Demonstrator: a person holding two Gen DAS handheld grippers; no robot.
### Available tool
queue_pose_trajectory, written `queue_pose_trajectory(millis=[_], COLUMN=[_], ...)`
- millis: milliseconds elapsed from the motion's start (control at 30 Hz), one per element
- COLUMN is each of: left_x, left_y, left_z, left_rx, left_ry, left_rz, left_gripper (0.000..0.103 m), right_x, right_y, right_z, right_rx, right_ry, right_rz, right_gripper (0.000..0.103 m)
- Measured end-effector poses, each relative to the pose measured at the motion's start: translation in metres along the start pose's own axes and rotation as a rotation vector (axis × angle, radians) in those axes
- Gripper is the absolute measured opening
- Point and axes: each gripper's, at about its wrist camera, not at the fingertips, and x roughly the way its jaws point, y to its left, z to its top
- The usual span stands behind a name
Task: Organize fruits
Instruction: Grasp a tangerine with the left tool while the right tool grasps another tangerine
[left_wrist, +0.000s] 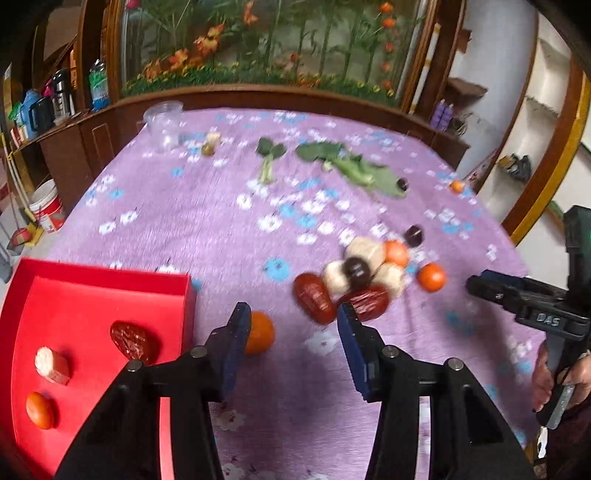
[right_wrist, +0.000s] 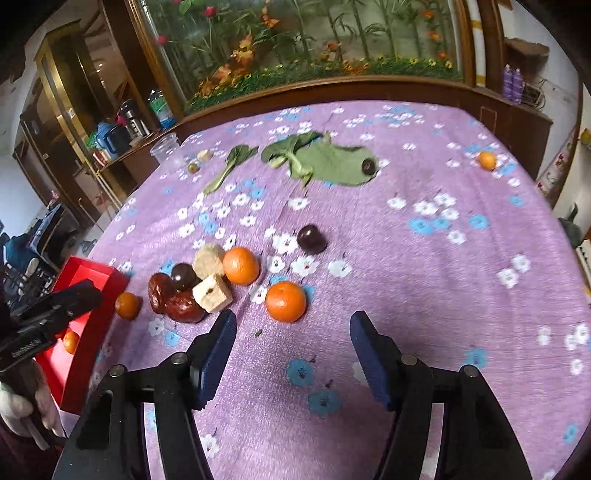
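Note:
A red tray (left_wrist: 92, 280) at the left holds a red date (left_wrist: 135, 341), a pale chunk (left_wrist: 51, 365) and a small orange (left_wrist: 40, 410). My left gripper (left_wrist: 291, 325) is open and empty; a small orange (left_wrist: 260, 332) lies on the cloth just behind its left finger. A pile of red dates (left_wrist: 314, 297), pale chunks (left_wrist: 364, 251), dark round fruit (left_wrist: 356, 269) and oranges (left_wrist: 431, 277) lies ahead. My right gripper (right_wrist: 293, 332) is open and empty, just short of an orange (right_wrist: 286, 301). The pile (right_wrist: 199, 280) and tray (right_wrist: 86, 321) lie to its left.
A purple flowered cloth (right_wrist: 424, 258) covers the table. Green leaves (right_wrist: 325, 158) with a dark fruit (right_wrist: 368, 166) lie at the back, with a clear plastic cup (left_wrist: 164, 123) and a lone orange (right_wrist: 487, 160). Another dark fruit (right_wrist: 312, 239) sits mid-table.

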Motion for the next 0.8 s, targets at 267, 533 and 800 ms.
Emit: queue_pose_trajectory(millis=[267,533,800], left_x=[0.029,0.043,0.051], left_y=[0.005,0.017,0.019], left_z=[0.000,0.003,0.002], left_rx=[0.005,-0.016,-0.009], left_ry=[0.063,0.088,0.116], left_rz=[0.036,0.101,0.138], left_gripper=[0.048,0.050,0.047], right_x=[0.005,0.014,0.035], right_y=[-0.002,-0.010,0.006], right_z=[-0.001,0.006,0.012], right_rx=[-0.038,-0.054,-0.119], right_ry=[-0.029,-0.011,0.050], right_rz=[0.023,0.002,0.014], right_gripper=[0.069,0.068,0.068])
